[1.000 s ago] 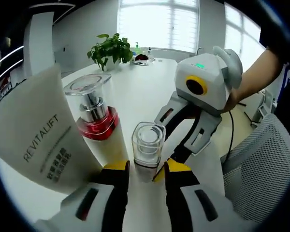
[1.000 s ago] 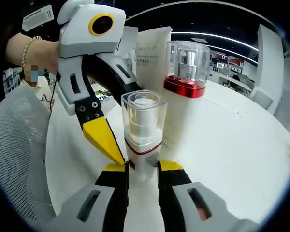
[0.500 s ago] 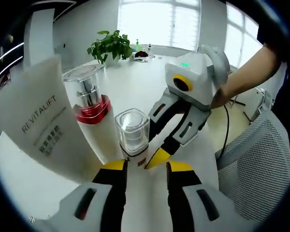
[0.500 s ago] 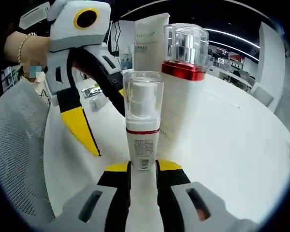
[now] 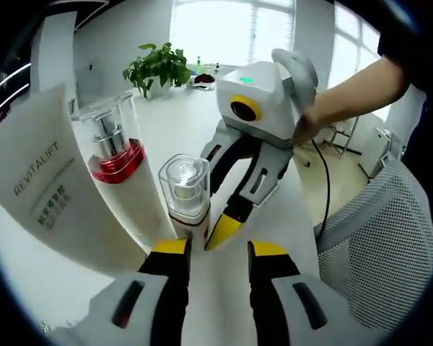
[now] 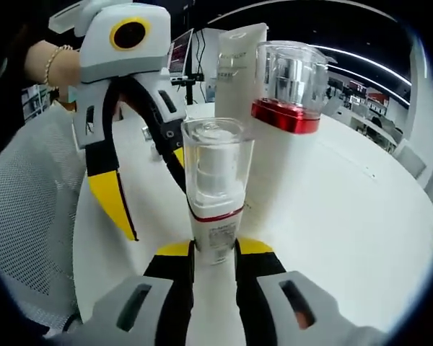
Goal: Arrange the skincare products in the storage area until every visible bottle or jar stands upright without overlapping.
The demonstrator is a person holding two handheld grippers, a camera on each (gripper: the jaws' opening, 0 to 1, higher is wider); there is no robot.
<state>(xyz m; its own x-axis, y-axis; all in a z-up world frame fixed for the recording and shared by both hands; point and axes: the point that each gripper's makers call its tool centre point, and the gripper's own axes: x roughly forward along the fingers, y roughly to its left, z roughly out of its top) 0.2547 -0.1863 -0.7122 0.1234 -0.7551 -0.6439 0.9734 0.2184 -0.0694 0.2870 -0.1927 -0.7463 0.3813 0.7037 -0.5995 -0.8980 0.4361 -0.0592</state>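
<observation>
- right now, nearest in the right gripper view, the right gripper (image 6: 213,249) has its yellow tips pressed on either side of the small pump bottle (image 6: 215,193), low on the labelled body; it holds the bottle upright, long axis vertical.
- whether the bottle's base rests on the white table (image 6: 346,216) or hangs just above it, i cannot tell; the tips hide it.
- in the left gripper view, the left gripper (image 5: 215,249) stands apart with nothing between its tips, and the same bottle sits just ahead and a little left of them, so the right hand is the one on it.
- the left gripper also comes into the right gripper view from the left, jaws spread, close beside the bottle but not touching.
- just behind the small bottle stands the tall pump bottle with the red collar (image 5: 123,173), upright and very close; contact is unclear.
- behind that, the white revitalift tube (image 5: 43,187) stands too.
- clear caps cover both pumps; contents of the white bodies are hidden.
- my guess: set it down clear of the red-collared one.
- farthest, a potted plant (image 5: 157,66) by the window.
</observation>
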